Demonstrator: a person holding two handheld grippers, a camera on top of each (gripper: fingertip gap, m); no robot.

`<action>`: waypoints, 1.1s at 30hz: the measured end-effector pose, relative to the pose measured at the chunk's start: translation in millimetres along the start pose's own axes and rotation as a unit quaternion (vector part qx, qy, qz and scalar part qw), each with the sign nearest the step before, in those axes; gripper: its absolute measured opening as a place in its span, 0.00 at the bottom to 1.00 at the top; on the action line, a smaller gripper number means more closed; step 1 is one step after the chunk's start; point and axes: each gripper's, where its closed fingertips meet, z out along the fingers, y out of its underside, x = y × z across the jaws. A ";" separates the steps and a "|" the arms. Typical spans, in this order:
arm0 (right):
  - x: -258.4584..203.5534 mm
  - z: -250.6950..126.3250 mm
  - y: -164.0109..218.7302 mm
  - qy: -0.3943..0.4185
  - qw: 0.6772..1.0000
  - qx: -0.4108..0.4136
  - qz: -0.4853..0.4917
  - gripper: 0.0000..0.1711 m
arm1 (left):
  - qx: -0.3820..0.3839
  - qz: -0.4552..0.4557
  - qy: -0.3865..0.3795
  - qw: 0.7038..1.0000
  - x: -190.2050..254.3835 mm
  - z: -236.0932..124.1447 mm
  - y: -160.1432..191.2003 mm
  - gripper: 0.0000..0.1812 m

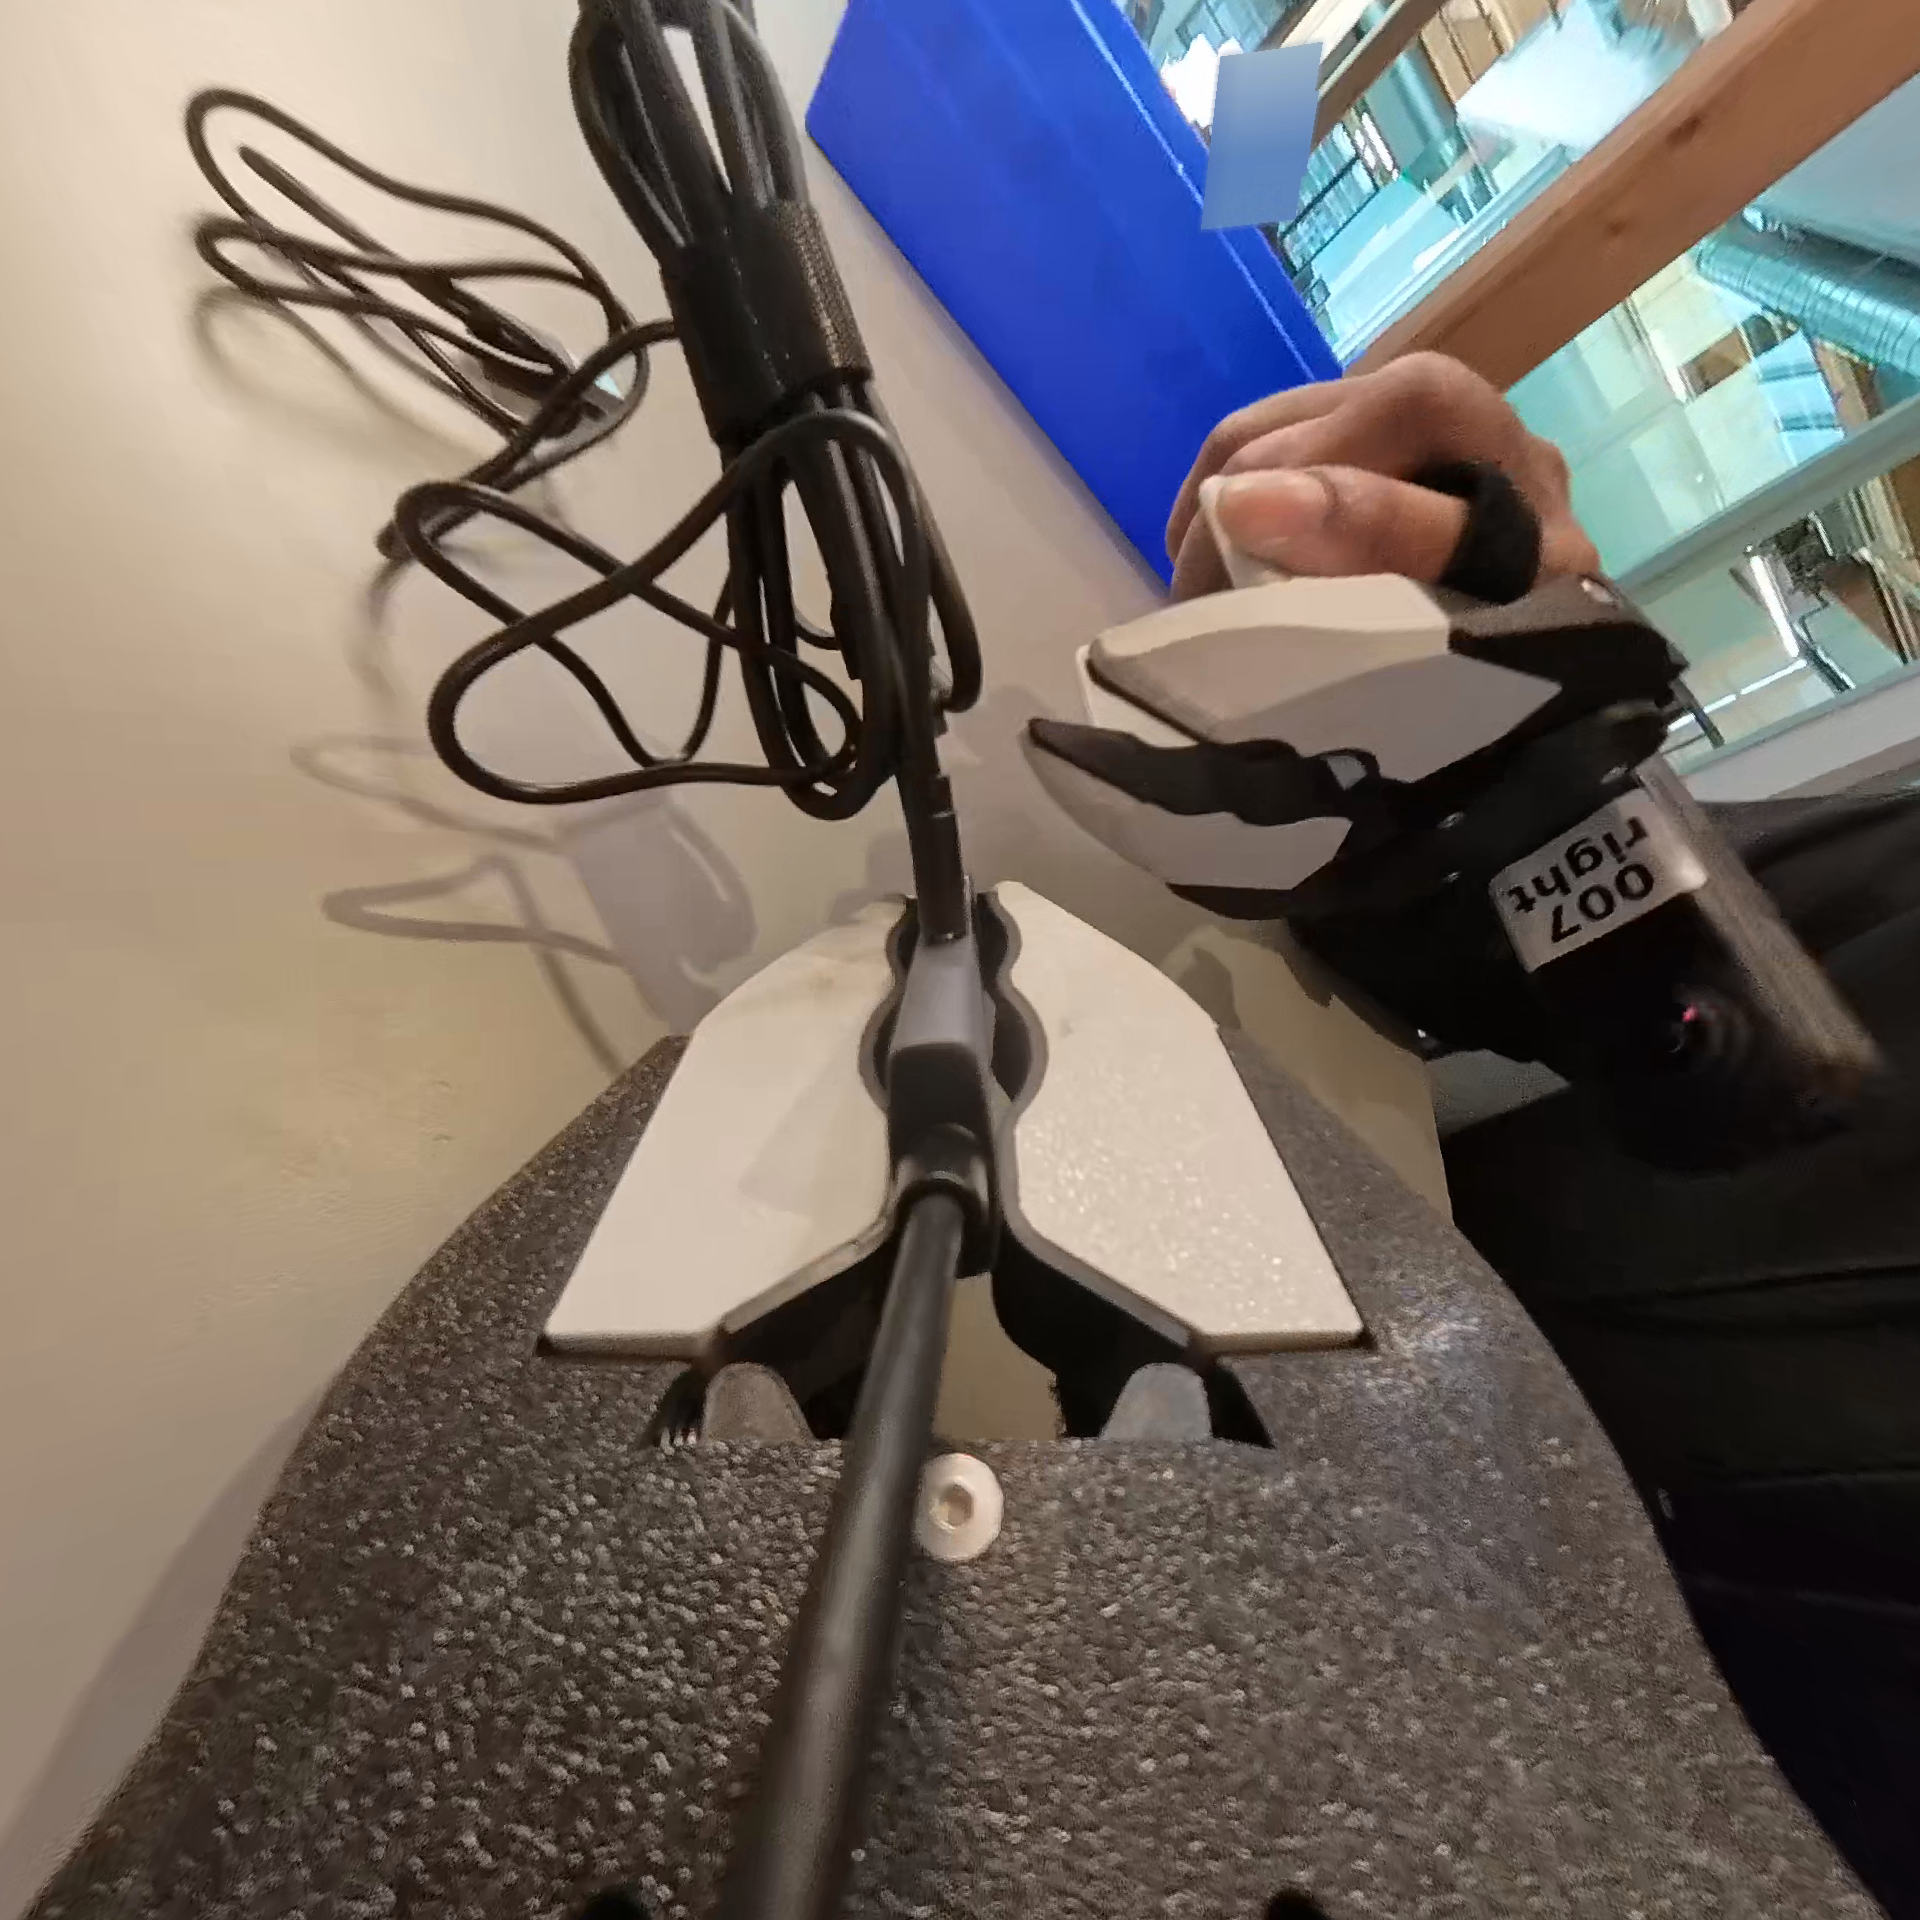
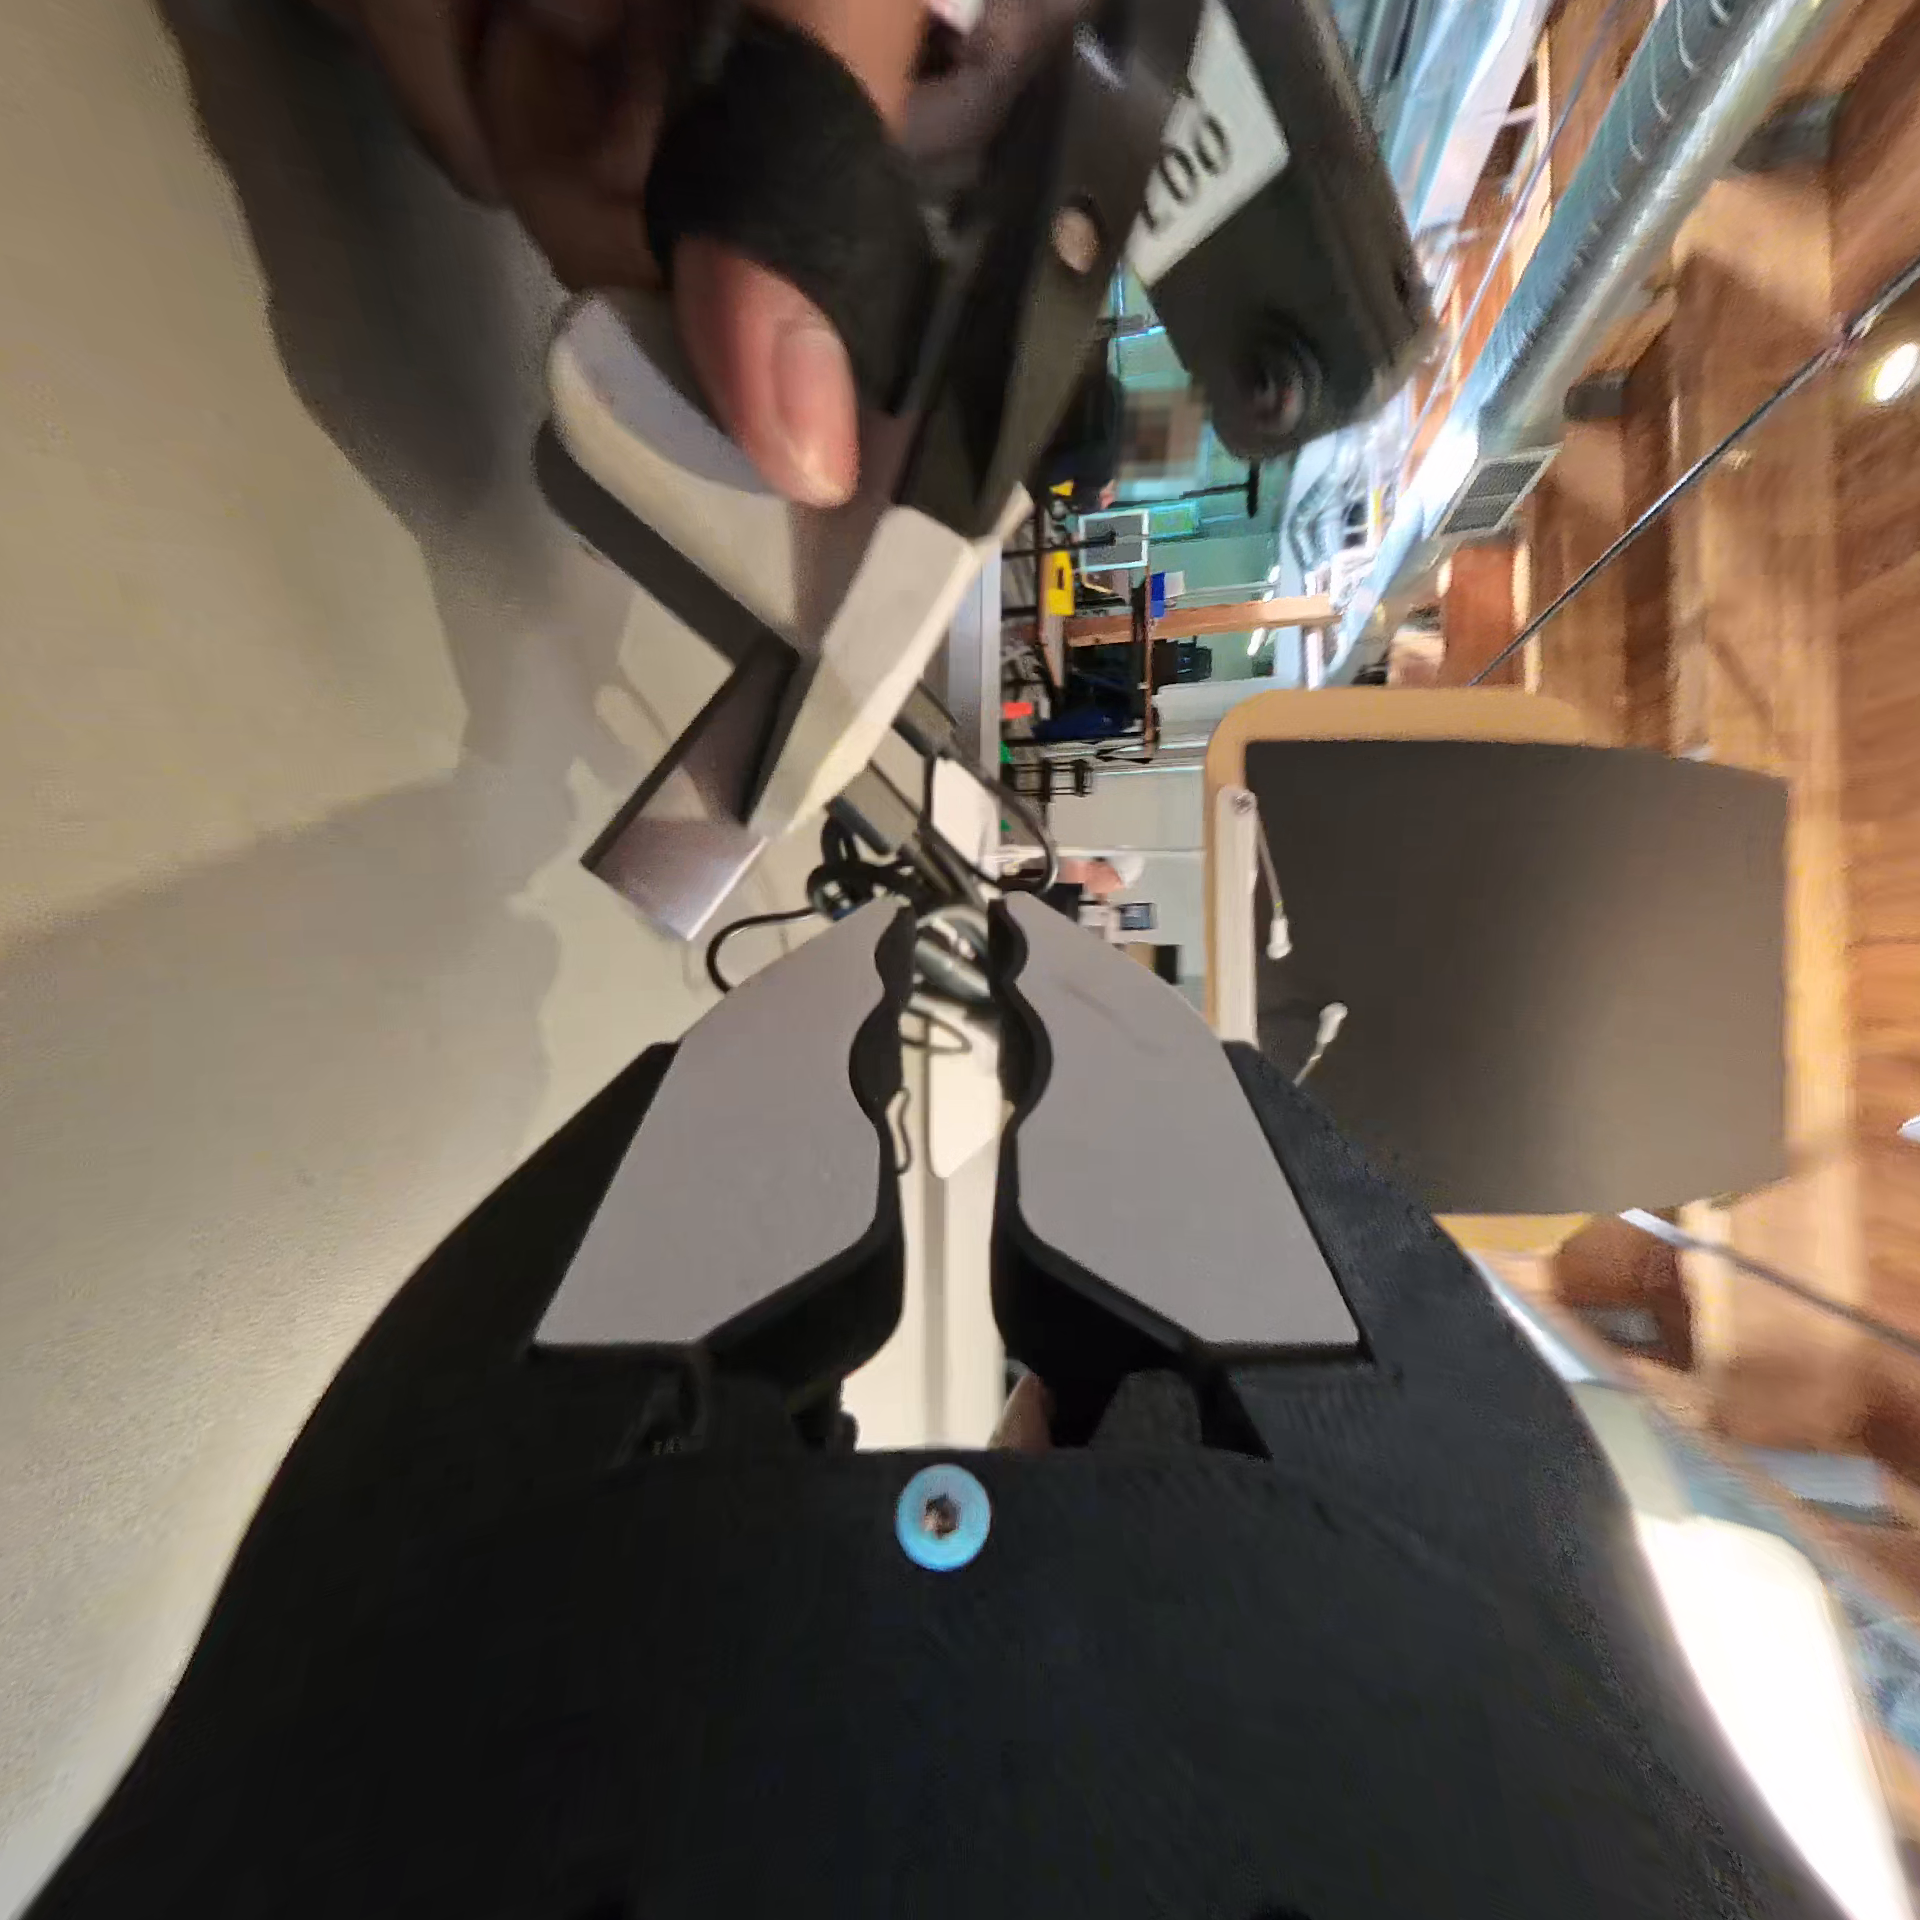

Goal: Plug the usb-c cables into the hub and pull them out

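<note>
My left gripper (image 1: 951, 904) is shut on the flat grey hub (image 1: 940, 1023), seen edge-on between its white fingers. A thin black USB-C cable (image 1: 928, 800) is plugged into the hub's far end and leads up to a strapped cable bundle (image 1: 774, 312). A thicker black cable (image 1: 883, 1403) runs from the hub's near end back toward the camera. In the right wrist view the hub (image 2: 675, 842) sticks out below a left finger (image 2: 883, 623). My right gripper (image 2: 945, 914) is narrowly open and empty; it hovers just right of the hub (image 1: 1055, 707).
A loose black cable (image 1: 343, 249) lies on the cream table (image 1: 208, 935) at far left. A blue box (image 1: 1039, 260) stands behind the bundle. A person's hand (image 1: 1351, 447) holds the right gripper. A black-backed chair (image 2: 1507, 987) stands past the table edge. The tips of both grippers are at nearly the same place.
</note>
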 end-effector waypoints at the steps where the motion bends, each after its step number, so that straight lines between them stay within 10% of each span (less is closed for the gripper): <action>1: 1.9 -1.5 4.6 -0.007 0.999 0.005 0.040 0.07 | 0.010 0.003 -0.003 1.000 -0.7 -1.7 -3.1 0.06; 5: -3.8 2.1 16.9 -0.085 0.956 0.040 0.279 0.08 | 0.044 0.038 -0.012 0.998 0.7 -6.1 -14.8 0.06; 15: 4.7 -4.6 -2.4 -0.293 0.670 0.192 0.654 0.15 | 0.059 0.203 -0.080 0.974 8.3 -4.2 -25.8 0.06; 27: 24.2 3.3 10.4 -0.279 0.569 0.232 0.738 0.22 | 0.078 0.235 -0.097 0.964 8.3 -9.0 -31.0 0.06; 33: 17.5 8.2 -1.2 -0.290 0.587 0.216 0.725 0.22 | 0.064 0.284 -0.172 0.941 -3.5 -5.5 -32.1 0.06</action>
